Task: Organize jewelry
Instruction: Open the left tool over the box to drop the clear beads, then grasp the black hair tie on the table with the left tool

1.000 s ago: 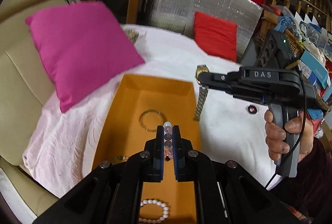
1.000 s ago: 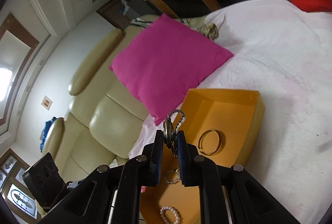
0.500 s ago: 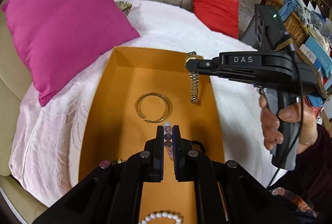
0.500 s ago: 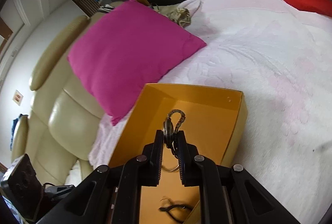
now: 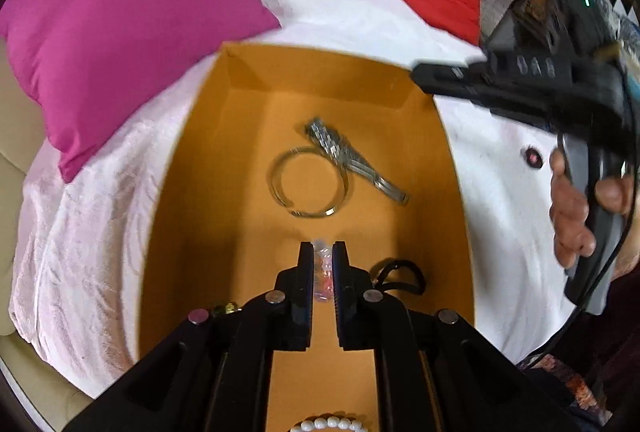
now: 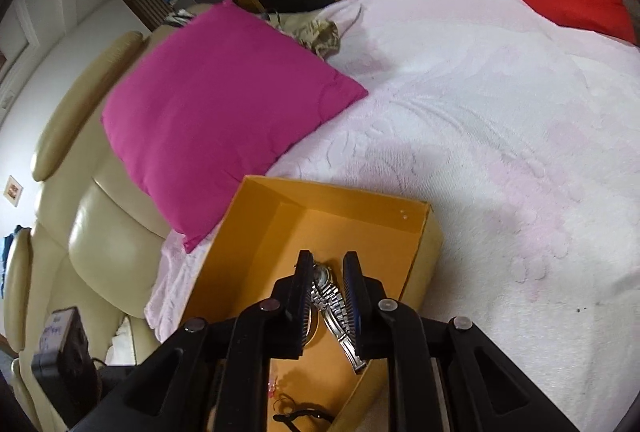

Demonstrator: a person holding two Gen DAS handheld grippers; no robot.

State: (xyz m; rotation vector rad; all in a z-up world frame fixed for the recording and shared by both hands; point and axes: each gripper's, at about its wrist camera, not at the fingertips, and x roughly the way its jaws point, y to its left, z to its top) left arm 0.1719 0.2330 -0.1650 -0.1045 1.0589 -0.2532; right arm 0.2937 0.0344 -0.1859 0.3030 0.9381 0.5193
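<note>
The left gripper [image 5: 323, 252] is clenched on a short string of clear and pink beads [image 5: 322, 274], its two black fingers [image 5: 305, 274] pressed against the strand with only the beads' width between them; it hangs over the near half of the orange box [image 5: 192, 167], which sits on a pale pink bedspread [image 5: 92, 211]. The right gripper [image 6: 327, 264] is letting go — its jaws are opening, and the silver watch [image 6: 330, 302] seen between them in the right wrist view no longer looks pinched by the blue pads [image 6: 352, 292], though whether one pad brushes the band I cannot tell. In the left wrist view the watch [image 5: 352, 161] is blurred and lies on the box floor, one end overlapping the rim of a thin metal bangle [image 5: 308, 181]. The right gripper's body [image 5: 520, 91] sits above the box's right wall, held by a hand [image 5: 572, 207]. Nearer the left fingers lie a black cord loop [image 5: 400, 274] and, at the bottom edge, a white pearl bracelet [image 5: 328, 424] — both inside the box. A magenta cushion [image 5: 120, 31] rests just beside the box's far left corner.
</note>
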